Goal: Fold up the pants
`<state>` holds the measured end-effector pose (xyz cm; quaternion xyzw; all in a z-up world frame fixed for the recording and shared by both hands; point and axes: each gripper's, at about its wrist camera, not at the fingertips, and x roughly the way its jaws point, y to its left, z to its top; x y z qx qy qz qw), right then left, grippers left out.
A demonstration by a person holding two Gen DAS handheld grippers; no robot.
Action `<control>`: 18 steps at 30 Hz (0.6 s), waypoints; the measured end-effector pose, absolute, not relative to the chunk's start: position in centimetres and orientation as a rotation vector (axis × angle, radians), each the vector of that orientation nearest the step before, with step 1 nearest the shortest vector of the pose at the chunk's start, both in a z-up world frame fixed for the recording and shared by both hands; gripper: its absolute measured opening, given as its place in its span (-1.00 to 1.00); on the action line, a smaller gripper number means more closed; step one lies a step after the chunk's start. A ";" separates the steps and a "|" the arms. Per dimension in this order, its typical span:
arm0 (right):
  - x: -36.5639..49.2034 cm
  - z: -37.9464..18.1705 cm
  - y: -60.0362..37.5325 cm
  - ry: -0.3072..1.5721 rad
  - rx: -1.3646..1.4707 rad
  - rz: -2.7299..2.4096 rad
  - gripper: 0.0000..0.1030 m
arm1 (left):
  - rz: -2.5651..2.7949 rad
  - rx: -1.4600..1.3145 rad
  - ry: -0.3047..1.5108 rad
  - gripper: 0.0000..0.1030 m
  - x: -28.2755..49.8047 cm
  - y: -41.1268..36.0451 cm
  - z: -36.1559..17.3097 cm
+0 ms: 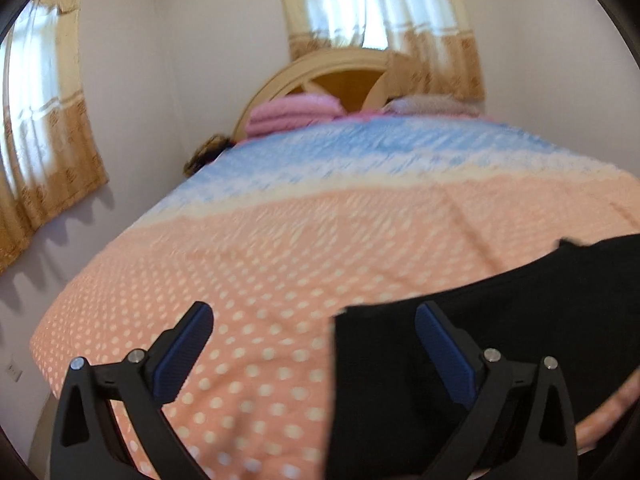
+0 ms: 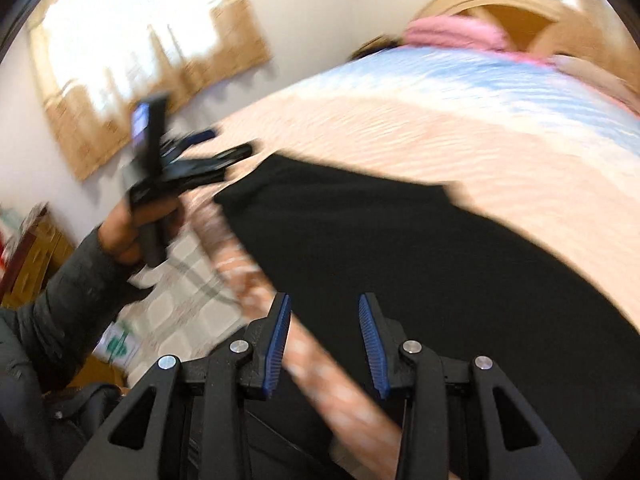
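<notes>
Black gripper (image 2: 325,340), blue pads (image 2: 374,344), grey sleeve (image 2: 60,304)

The black pants (image 2: 400,248) lie spread flat near the foot edge of the polka-dot bedspread (image 1: 280,248).

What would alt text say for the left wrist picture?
An open left gripper hovers over a bed's polka-dot peach bedspread, its right finger above black pants. Behind are pink folded blankets, a wooden headboard and curtained windows.
</notes>
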<state>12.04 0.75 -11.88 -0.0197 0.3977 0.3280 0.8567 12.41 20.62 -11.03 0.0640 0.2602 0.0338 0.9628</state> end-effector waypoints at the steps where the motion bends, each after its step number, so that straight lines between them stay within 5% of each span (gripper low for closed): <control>1: 11.6 -11.2 -2.0 0.816 -0.021 0.628 -0.27 | 0.041 0.130 0.513 1.00 11.9 19.6 -10.5; 18: -1.9 -5.7 -44.8 0.664 0.518 -0.326 -0.27 | -0.538 0.198 0.570 1.00 10.6 -1.7 -10.5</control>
